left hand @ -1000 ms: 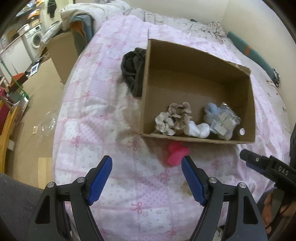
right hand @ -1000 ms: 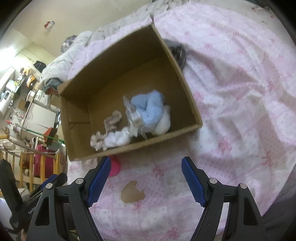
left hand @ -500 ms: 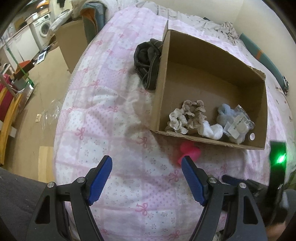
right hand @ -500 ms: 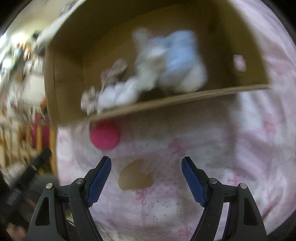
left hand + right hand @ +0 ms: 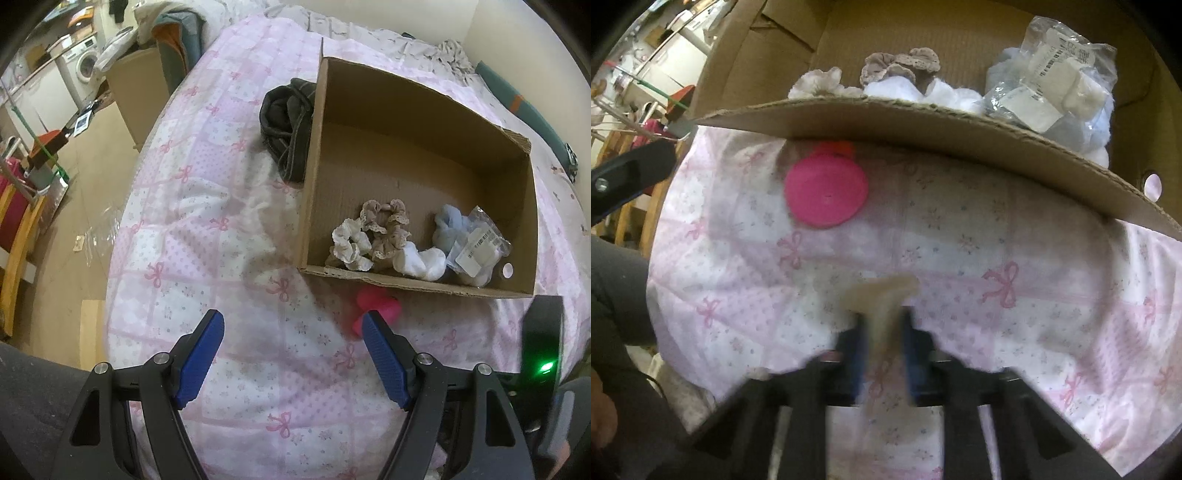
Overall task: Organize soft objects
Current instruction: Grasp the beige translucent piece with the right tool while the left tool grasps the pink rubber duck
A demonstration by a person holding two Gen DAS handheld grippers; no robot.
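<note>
An open cardboard box [image 5: 310, 184] lies on the pink bow-print bedspread [image 5: 207, 258]. Inside sit a beige scrunchie [image 5: 384, 225], a white one [image 5: 349, 245], white socks [image 5: 419, 262], a blue fluffy piece [image 5: 448, 225] and a plastic bag [image 5: 480, 247]. A pink round object [image 5: 380, 302] rests against the box's near wall, just beyond my left gripper [image 5: 291, 317], which hangs open over bare bedspread. In the right wrist view my right gripper [image 5: 882, 325] is down at the bedspread, shut on a small tan soft piece [image 5: 882, 291], near the pink object [image 5: 825, 190] and the box wall [image 5: 923, 122].
A dark rolled garment [image 5: 284, 114] lies against the box's left side. The bed edge drops to the floor [image 5: 92, 184] on the left, where another carton [image 5: 136, 92] and a washing machine [image 5: 83, 70] stand. A person's dark trouser leg [image 5: 620, 288] is at the near left.
My right gripper came down towards the bedspread in front of the box, rolled, and shut on the tan piece that lay between its open fingers. The left gripper has barely moved.
</note>
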